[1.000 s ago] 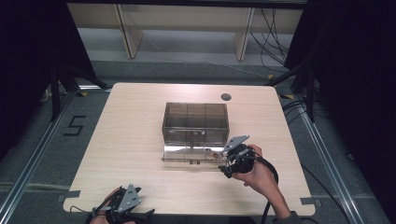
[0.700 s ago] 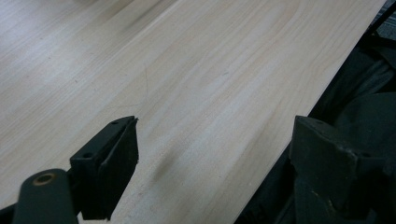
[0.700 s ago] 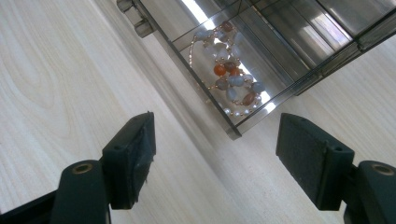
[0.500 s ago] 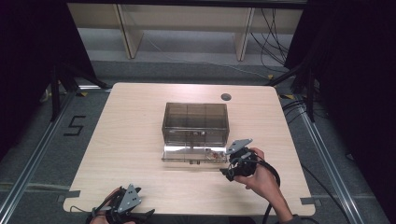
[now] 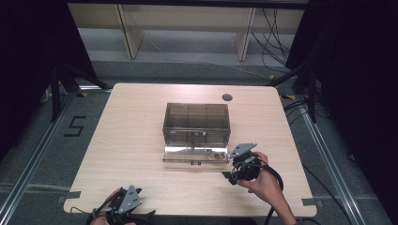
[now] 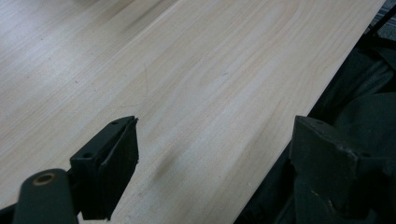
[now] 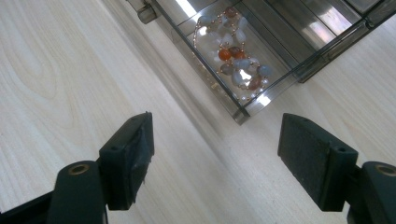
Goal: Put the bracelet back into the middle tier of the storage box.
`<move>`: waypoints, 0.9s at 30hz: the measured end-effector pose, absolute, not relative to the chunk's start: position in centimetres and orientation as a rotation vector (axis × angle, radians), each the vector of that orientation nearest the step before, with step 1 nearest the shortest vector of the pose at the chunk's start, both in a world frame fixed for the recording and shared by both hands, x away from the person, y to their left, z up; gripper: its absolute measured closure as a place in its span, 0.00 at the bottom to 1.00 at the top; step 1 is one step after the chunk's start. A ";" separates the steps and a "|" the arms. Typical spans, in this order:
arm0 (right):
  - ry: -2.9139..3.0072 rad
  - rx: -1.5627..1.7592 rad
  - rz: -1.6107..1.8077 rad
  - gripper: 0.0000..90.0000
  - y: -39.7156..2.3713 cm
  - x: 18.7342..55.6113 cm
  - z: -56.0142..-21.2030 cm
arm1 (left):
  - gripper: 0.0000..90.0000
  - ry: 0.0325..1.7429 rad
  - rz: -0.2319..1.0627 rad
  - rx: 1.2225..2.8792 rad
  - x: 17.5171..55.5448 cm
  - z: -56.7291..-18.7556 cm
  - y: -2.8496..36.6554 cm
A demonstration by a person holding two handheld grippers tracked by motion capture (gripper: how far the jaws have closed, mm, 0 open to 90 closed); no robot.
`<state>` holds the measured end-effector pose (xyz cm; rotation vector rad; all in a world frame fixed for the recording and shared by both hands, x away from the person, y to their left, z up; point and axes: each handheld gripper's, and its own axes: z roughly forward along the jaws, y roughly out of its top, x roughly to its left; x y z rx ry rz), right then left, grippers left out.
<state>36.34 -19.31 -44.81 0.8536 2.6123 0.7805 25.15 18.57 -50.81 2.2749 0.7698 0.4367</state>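
A smoky see-through drawer box [image 5: 196,123] stands in the middle of the pale wooden bench [image 5: 131,140]. Its bottom drawer [image 5: 195,154] is pulled out toward the lower edge of the high view, and in the drawer's right end lies a bead bracelet [image 7: 233,58] of orange, grey and milky stones on a fine chain. The drawer probably stands open so the bracelet can be put in or taken out.

The right claw [image 5: 231,174] sits just below and right of the drawer's right corner in the high view, held in a hand [image 5: 263,185] that comes in from the lower right. Its jaws are spread wide with nothing between them; they have just been opening a little further. In the right gripper view they frame bare wood at the bottom of the frame, with the drawer's corner and the bracelet in the upper middle, close ahead but not touched. That reads as a claw that has no grip on the bracelet or the drawer.

The left claw [image 5: 141,216] lies low at the bottom left of the high view, at the bench's near edge, well apart from the box. Its jaws also stand open and empty, over the bench edge in the left gripper view; it looks parked.

The bench has a round grey cable hole [image 5: 227,97] upper right of the box. Around it are grey floor, dark curtains, cables, a shelf unit across the top, and a taped "5" [image 5: 75,126] at the left.
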 end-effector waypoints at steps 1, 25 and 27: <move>2.607 0.856 0.770 0.31 -19.4 36.3 -44.8 | 0.17 0.769 0.437 2.271 25.1 -50.7 18.6; 2.600 0.923 0.814 0.27 -20.5 34.6 -45.6 | 0.17 0.765 0.447 2.277 25.1 -50.7 18.6; 2.579 0.934 0.832 0.27 -20.5 34.5 -45.9 | 0.17 0.767 0.447 2.275 25.1 -50.7 18.6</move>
